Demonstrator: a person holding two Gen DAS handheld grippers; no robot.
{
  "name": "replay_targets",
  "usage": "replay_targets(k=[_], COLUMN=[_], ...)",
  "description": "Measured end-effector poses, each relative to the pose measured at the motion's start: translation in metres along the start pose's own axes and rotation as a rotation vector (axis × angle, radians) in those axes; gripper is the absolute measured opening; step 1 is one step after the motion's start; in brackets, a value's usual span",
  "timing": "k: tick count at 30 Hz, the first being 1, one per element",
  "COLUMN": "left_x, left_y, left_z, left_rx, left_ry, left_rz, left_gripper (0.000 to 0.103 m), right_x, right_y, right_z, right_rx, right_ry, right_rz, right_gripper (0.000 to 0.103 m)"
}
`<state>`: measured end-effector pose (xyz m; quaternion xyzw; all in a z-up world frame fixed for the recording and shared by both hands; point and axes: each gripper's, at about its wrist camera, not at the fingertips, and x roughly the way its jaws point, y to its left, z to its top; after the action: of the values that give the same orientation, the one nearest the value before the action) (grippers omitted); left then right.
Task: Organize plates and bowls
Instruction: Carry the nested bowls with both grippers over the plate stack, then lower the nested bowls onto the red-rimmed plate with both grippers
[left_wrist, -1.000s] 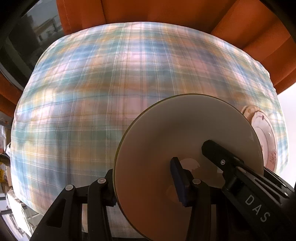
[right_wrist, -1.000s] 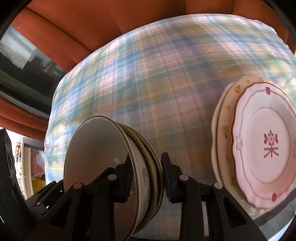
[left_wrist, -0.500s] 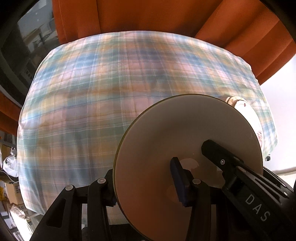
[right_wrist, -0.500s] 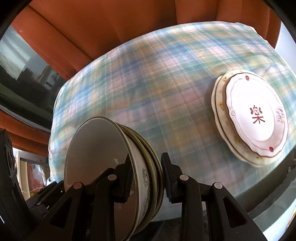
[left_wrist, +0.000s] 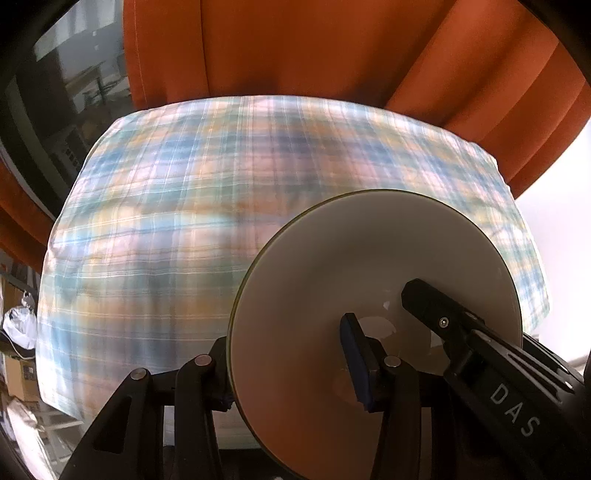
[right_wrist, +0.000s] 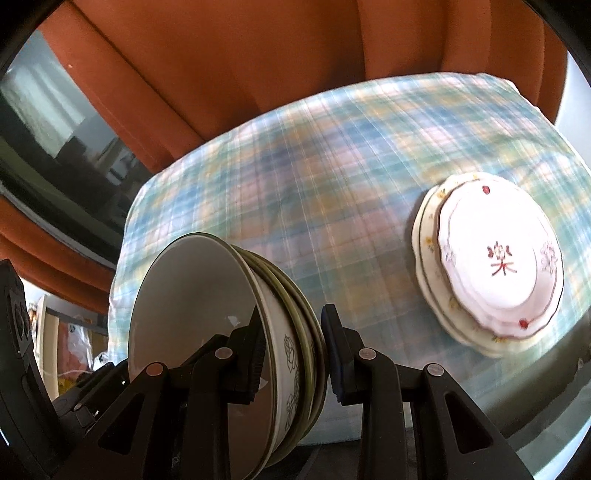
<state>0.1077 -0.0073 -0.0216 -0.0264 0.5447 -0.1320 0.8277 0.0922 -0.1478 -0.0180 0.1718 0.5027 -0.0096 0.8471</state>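
Both my grippers risen since a second ago, table (right_wrist: 332, 177) farther below; left gripper (left_wrist: 291, 365) and right gripper (right_wrist: 293, 360) each clamped on opposite rims of nested bowls (right_wrist: 207, 317); stacked plates (right_wrist: 491, 258) on far right cloth

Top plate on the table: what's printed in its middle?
A dark red Chinese character on the top plate; clearest in the right wrist view.

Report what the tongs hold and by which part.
Both tongs, left tongs and right tongs, clamp the stack of bowls by opposite rims.
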Motion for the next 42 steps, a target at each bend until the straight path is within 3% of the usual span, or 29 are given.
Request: replay_targets(k=[27,42], left_x=[0.018,0.056], left_y=[-0.146,-0.201], left_z=[0.005,0.001], left_rx=[-0.094,-0.125], left_ry=[-0.065,-0.019], left_rz=[0.075,0.029], left_gripper=[0.046,0.046], right_x=[-0.043,-0.042], right_y=[-0.134,-0.198], right_z=[0.053,0.064], right_rx=[-0.121,-0.142], right_ry=[0.008,0.029], right_rz=[0.075,0.033], right_gripper=[0.032,0.032])
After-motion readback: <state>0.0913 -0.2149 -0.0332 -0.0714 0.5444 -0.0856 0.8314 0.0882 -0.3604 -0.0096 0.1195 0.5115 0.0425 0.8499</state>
